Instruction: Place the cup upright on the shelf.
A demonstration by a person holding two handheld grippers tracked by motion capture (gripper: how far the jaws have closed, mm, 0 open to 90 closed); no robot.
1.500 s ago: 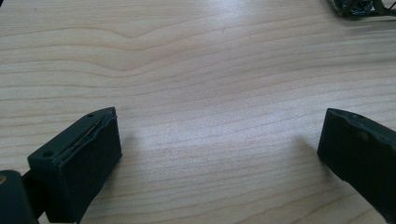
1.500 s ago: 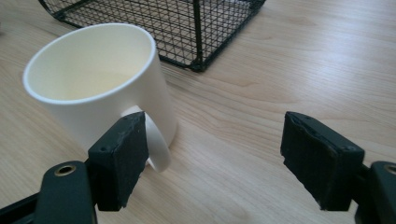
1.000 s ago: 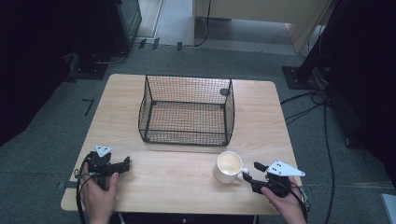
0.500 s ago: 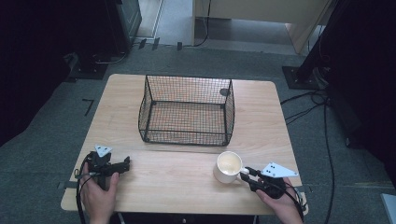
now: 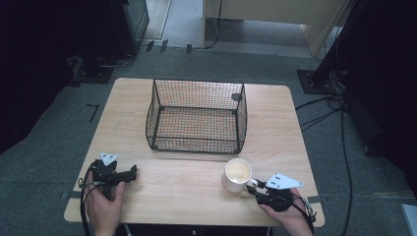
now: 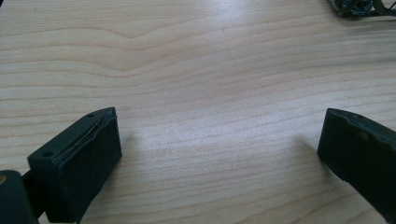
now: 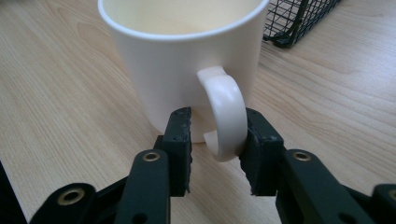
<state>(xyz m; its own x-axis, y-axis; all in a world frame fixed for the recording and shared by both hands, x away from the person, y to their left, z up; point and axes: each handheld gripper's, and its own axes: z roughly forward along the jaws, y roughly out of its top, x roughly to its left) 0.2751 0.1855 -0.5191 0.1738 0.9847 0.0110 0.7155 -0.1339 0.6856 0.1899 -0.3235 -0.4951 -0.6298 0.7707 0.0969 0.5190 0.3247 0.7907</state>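
A cream mug stands upright on the wooden table, just in front of the wire basket, with its handle towards the right hand. My right gripper lies low on the table with its jaws on either side of that handle. In the right gripper view one pad touches the handle, while a slim gap shows at the other pad. My left gripper rests near the table's front left, held by a hand. Its jaws stand wide apart over bare wood.
A black wire basket sits empty at the table's middle, towards the back, and its corner shows just behind the mug. Cables trail on the grey floor at the right. Bare wood lies between the two grippers.
My right gripper has slid left towards the mug, so its jaws now flank the handle. The left gripper and the mug have stayed put.
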